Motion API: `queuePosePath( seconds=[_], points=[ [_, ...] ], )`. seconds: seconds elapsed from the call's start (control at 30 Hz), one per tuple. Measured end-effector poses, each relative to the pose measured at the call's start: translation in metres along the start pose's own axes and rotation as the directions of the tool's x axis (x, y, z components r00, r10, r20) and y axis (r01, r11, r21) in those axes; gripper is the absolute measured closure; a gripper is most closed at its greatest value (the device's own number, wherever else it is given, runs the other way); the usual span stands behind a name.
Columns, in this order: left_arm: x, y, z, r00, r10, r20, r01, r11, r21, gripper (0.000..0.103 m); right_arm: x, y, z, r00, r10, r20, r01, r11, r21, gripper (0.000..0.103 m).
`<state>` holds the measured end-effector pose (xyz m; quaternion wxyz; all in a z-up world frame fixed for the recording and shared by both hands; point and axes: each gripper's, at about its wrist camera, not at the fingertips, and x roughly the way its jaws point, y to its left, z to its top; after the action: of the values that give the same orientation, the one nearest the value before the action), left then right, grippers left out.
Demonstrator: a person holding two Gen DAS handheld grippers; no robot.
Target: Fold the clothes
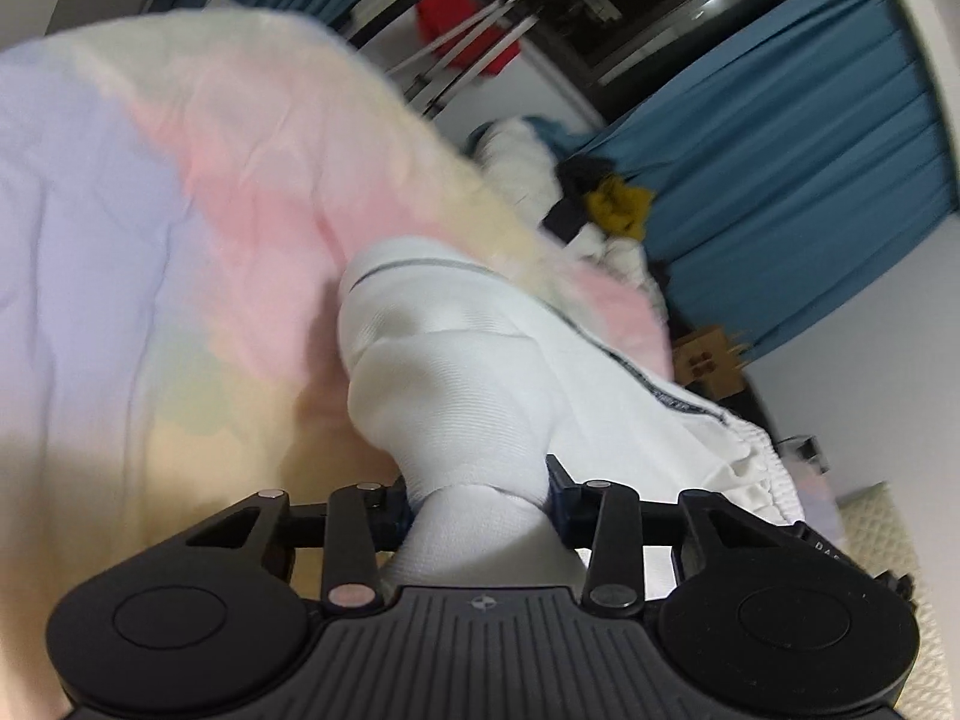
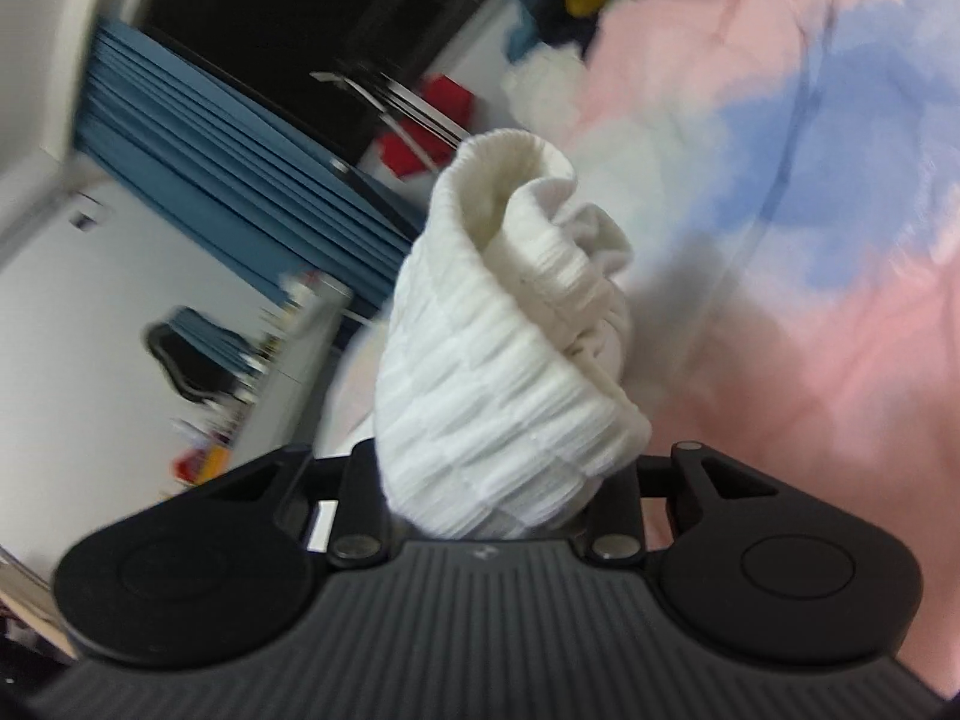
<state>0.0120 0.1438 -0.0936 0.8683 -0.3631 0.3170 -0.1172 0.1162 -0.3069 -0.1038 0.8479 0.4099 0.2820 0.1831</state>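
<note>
Both tools clamped on white fabric. Left gripper (image 1: 480,510) pinches a bunched fold of the white garment (image 1: 480,348), which has a dark piping line and a gathered waistband trailing right of the tool. Right gripper (image 2: 486,510) grips a ribbed, elastic end of white cloth (image 2: 510,330), puffed up and blocking the view straight ahead. Pastel bedspread (image 1: 150,240) lies beyond and under both tools. Clothes pile (image 1: 600,198) sits far ahead of the left tool, blue curtain (image 1: 810,180) behind it. No containers visible. Frames blurred.
</note>
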Motion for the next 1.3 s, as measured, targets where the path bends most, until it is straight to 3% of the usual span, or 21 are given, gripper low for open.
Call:
queuePosePath(
  seconds=[0.17, 0.3, 0.43, 0.57, 0.7, 0.77, 0.9, 1.0, 1.13, 1.2, 1.3],
  points=[
    [-0.004, -0.047, 0.015, 0.999, -0.045, 0.019, 0.044, 0.998, 0.038, 0.063, -0.023, 0.012, 0.029, 0.991, 0.103, 0.083, -0.105, 0.994, 0.019, 0.069],
    [0.021, -0.100, 0.036, 0.994, -0.103, 0.034, 0.099, 0.990, 0.104, 0.063, -0.046, 0.006, 0.059, 0.975, 0.142, 0.170, -0.151, 0.988, 0.040, 0.069],
    [0.073, -0.165, 0.058, 0.989, -0.147, 0.009, 0.144, 0.976, 0.164, 0.063, -0.068, -0.011, 0.095, 0.945, 0.161, 0.286, -0.180, 0.983, 0.043, 0.069],
    [0.155, -0.221, 0.063, 0.980, -0.195, -0.041, 0.199, 0.954, 0.224, 0.063, -0.083, -0.041, 0.134, 0.909, 0.123, 0.399, -0.161, 0.985, 0.063, 0.069],
    [0.244, -0.273, 0.058, 0.963, -0.249, -0.099, 0.266, 0.927, 0.263, 0.063, -0.096, -0.088, 0.167, 0.860, 0.057, 0.508, -0.112, 0.991, 0.079, 0.069],
    [0.291, -0.294, 0.047, 0.951, -0.281, -0.131, 0.307, 0.911, 0.275, 0.063, -0.104, -0.113, 0.173, 0.820, 0.024, 0.571, -0.085, 0.993, 0.080, 0.069],
    [0.373, -0.314, 0.013, 0.926, -0.323, -0.197, 0.371, 0.877, 0.305, 0.063, -0.112, -0.168, 0.167, 0.722, -0.088, 0.686, -0.009, 0.990, 0.137, 0.069],
    [0.428, -0.316, -0.018, 0.919, -0.294, -0.263, 0.371, 0.869, 0.328, 0.063, -0.107, -0.208, 0.155, 0.678, -0.200, 0.708, 0.066, 0.975, 0.212, 0.069],
    [0.482, -0.300, -0.058, 0.930, -0.132, -0.342, 0.267, 0.884, 0.384, 0.061, -0.084, -0.257, 0.136, 0.701, -0.406, 0.586, 0.167, 0.893, 0.419, 0.068],
    [0.492, -0.285, -0.065, 0.929, -0.128, -0.347, 0.265, 0.884, 0.385, 0.059, -0.073, -0.266, 0.126, 0.696, -0.471, 0.542, 0.246, 0.866, 0.436, 0.066],
    [0.490, -0.280, -0.067, 0.924, -0.131, -0.360, 0.271, 0.887, 0.374, 0.054, -0.070, -0.270, 0.126, 0.695, -0.479, 0.537, 0.233, 0.856, 0.462, 0.062]
  ],
)
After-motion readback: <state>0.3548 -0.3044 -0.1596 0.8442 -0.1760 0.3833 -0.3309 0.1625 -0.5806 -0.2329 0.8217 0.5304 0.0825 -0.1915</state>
